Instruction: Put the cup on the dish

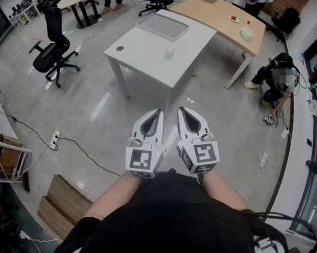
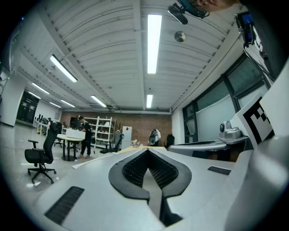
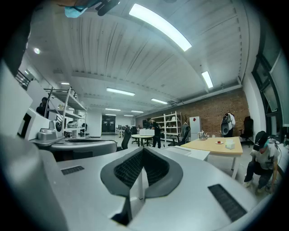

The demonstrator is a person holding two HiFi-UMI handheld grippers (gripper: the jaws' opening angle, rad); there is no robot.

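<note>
Clenched empty, left gripper [image 1: 157, 113] and right gripper [image 1: 181, 111] hang lower centre, floor [image 1: 93, 108] between them and the white table [image 1: 143, 54] (cup [image 1: 169, 52] near tray [image 1: 162, 27]) above.

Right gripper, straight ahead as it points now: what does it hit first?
Likely the near edge of the white table, short of the cup; only floor lies before it, though height is unclear.

Head camera looks steeply down, far from the white bench [image 1: 143, 57]. The two lower cameras face level across the room toward the wooden bench [image 3: 203, 146].
</note>
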